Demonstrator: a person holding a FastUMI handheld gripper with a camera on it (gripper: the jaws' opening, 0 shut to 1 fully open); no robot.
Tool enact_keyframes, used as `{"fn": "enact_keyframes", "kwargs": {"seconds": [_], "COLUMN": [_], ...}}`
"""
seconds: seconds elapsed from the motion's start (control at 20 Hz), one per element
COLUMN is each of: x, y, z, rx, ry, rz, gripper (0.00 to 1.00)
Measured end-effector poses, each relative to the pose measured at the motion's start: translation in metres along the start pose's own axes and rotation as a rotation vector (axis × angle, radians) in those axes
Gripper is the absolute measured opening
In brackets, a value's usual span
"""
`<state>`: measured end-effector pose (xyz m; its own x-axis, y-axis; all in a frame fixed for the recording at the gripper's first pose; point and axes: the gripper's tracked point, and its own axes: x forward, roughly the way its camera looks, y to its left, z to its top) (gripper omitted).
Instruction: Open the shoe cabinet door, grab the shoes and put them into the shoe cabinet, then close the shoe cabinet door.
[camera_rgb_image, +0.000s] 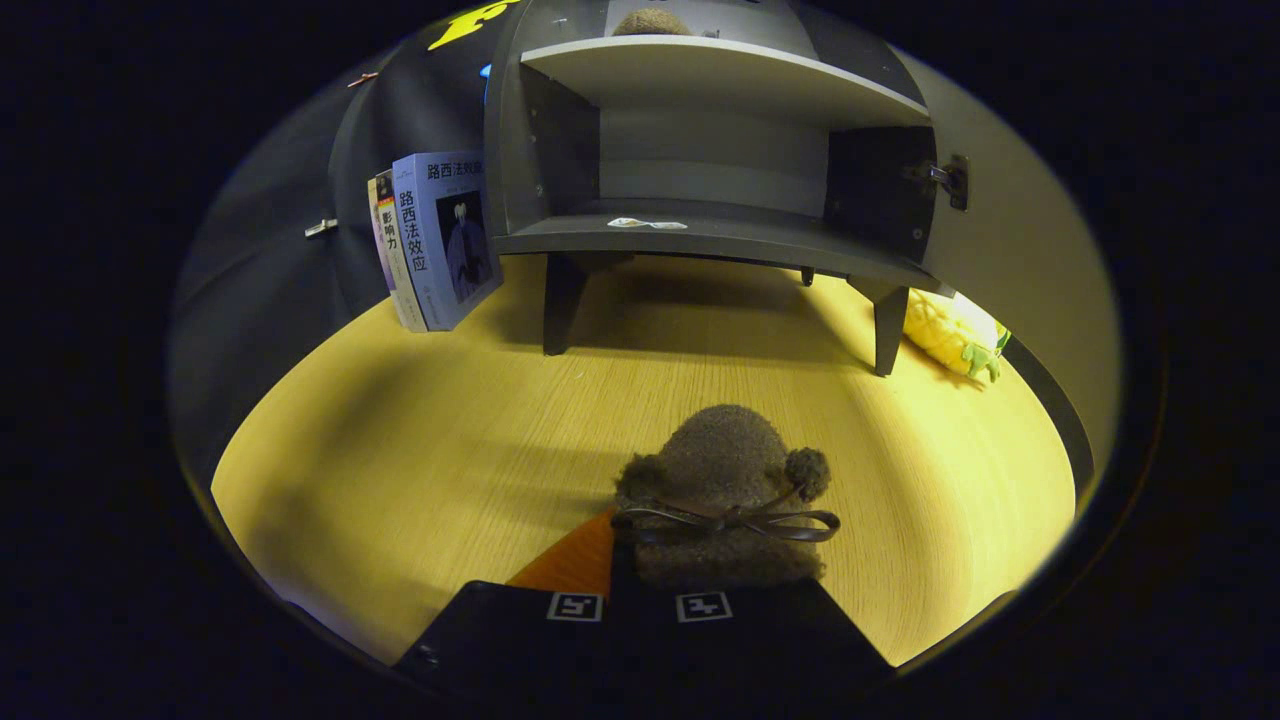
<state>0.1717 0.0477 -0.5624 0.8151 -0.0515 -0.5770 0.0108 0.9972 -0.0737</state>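
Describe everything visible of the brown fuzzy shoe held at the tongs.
The shoe is a brown, fuzzy, boot-like piece with a rounded toe pointing toward the open shoe cabinet. A thin dark lace is tied in a bow across it, with fluffy pom-poms at its sides. Its near end sits between the fingers of the tongs, which look closed on it. It appears lifted or resting low over the wooden tabletop; contact with the wood cannot be told.

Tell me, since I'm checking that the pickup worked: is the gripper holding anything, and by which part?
The gripper appears shut on the brown fuzzy shoe, gripped at its rear collar end, toe pointing toward the open cabinet.
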Motion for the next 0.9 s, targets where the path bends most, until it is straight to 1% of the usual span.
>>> {"fn": "enact_keyframes", "kwargs": {"seconds": [0.05,0.2,0.3,0.4,0.5,0.65,0.9], "x": [-0.003,0.000,-0.005,-0.014,-0.028,-0.052,-0.093], "y": [-0.001,0.002,0.002,0.003,0.004,0.004,0.004], "z": [0.000,0.001,0.002,0.012,0.034,0.081,0.156], "rx": [-0.006,-0.014,-0.020,-0.025,-0.031,-0.035,-0.059], "ry": [-0.002,0.003,0.012,-0.005,-0.031,-0.083,-0.175], "rz": [-0.003,-0.008,-0.007,-0.005,0.003,0.010,-0.004], "gripper": [0.05,0.05,0.05,0.05,0.05,0.05,0.05]}}
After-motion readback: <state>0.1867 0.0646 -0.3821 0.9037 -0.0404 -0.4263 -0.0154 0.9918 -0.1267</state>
